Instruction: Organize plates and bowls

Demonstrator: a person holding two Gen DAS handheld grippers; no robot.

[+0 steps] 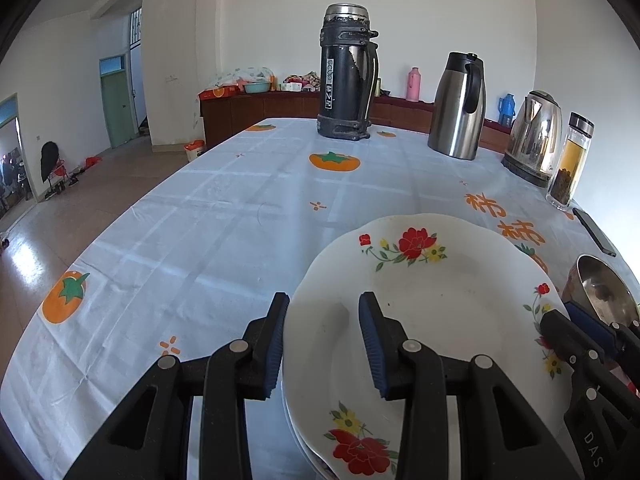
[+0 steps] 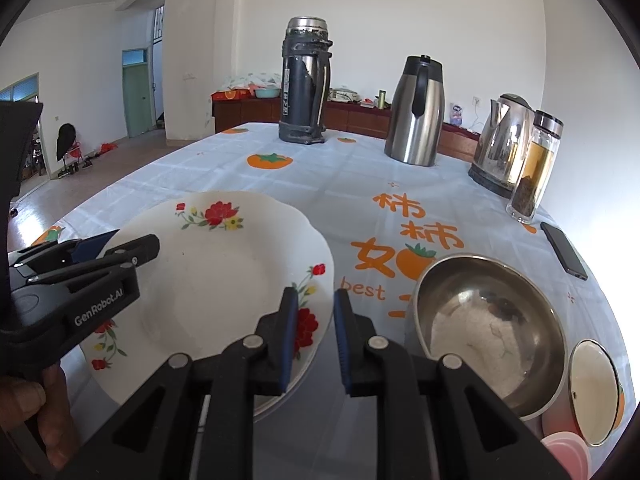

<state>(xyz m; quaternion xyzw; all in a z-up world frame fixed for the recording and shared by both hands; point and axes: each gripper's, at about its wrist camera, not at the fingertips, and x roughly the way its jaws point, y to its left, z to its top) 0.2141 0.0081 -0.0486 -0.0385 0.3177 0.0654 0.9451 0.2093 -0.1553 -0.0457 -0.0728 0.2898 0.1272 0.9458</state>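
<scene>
The left gripper [image 1: 324, 344] straddles the left rim of the floral plate [image 1: 432, 304] at lower centre, its pads apparently bearing on it. The right gripper [image 2: 316, 340], nearly closed and empty, hangs over the plate's right edge. Hazard: a one-sided hold may let the plate tilt and slide toward the steel bowl [image 2: 488, 332] at lower right.

White walls [image 1: 360, 8], glossy tiled floor [image 1: 80, 208]. Green door [image 1: 117, 110] far left. Dark wood sideboard [image 1: 256, 110] behind worktop's far edge, cluttered. Daylight glare from right.
</scene>
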